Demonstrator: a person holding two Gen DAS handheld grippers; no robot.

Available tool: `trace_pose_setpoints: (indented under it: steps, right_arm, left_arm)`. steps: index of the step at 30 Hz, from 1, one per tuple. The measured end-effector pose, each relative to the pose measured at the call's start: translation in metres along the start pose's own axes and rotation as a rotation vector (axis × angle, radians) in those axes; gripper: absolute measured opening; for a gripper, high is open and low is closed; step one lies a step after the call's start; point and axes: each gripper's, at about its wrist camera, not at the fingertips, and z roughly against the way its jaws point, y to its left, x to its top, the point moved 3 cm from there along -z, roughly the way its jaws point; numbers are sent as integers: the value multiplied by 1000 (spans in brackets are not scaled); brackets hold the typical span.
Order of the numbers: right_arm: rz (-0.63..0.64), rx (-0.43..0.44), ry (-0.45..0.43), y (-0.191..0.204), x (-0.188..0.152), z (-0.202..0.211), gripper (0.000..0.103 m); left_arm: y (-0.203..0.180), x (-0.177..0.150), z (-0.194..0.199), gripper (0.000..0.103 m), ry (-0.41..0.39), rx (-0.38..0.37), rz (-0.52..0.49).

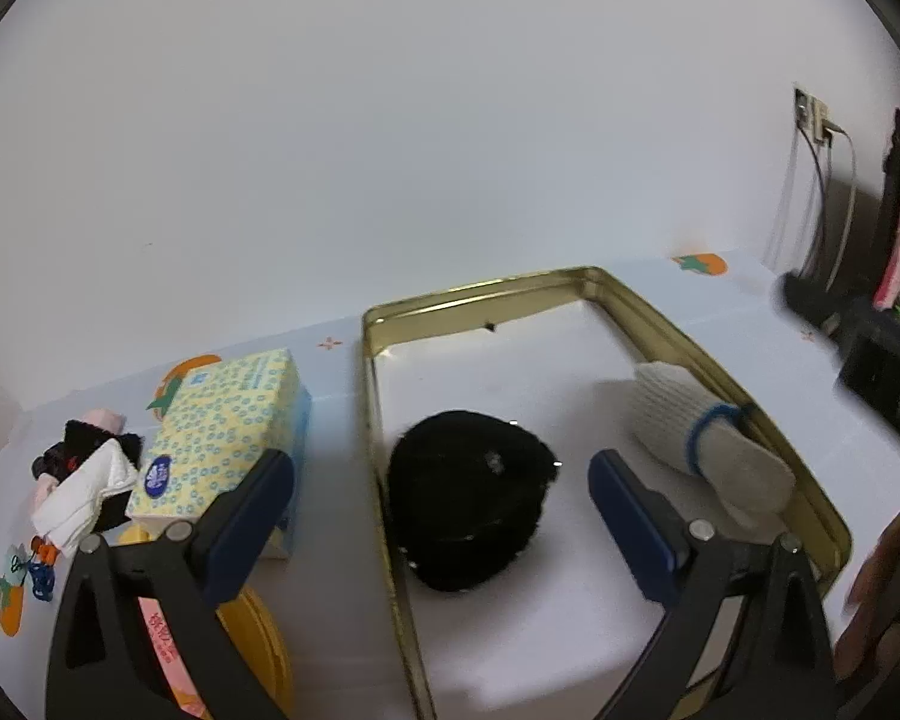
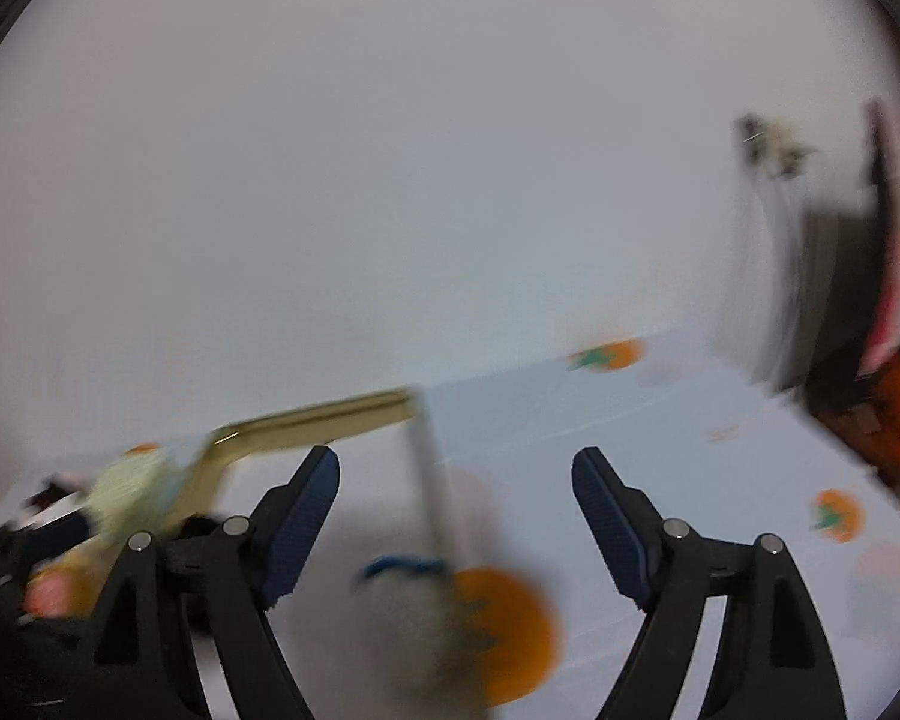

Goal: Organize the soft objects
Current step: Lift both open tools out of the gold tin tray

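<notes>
In the left wrist view a gold metal tray [image 1: 660, 324] lies on the table. A black furry soft object [image 1: 468, 498] lies inside it at the left. A white glove with a blue cuff band [image 1: 690, 426] rests against the tray's right rim. My left gripper [image 1: 444, 516] is open above the black object, its left finger outside the tray's left rim. The right wrist view is blurred: my right gripper [image 2: 456, 516] is open and empty over the tablecloth, with the glove's blue band [image 2: 402, 567] and the gold tray [image 2: 330, 420] to its left.
A yellow patterned tissue box [image 1: 222, 432] stands left of the tray. A pile of black, white and pink cloths [image 1: 84, 474] lies further left. A yellow lid [image 1: 258, 642] sits under my left finger. Dark clutter and cables [image 1: 870, 324] line the right edge.
</notes>
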Motion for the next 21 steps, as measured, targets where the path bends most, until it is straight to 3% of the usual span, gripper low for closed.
trace_pose_setpoints:
  steps: [2,4,9,21]
  right_arm:
    - [-1,-118,-44,-10,4,-1,82]
    - [-21,-174,-35,-18,3,-10,82]
    - [-80,-85,97,-16,-9,-44,82]
    - [-66,-59,84,-4,-17,-32,82]
  left_arm:
    - [1,-1,-4,100,2,3,5]
    - [2,-2,-7,100,8,5,10]
    - [-2,-3,-5,100,0,21,-16]
    - [13,-7,-3,100,22,70,1]
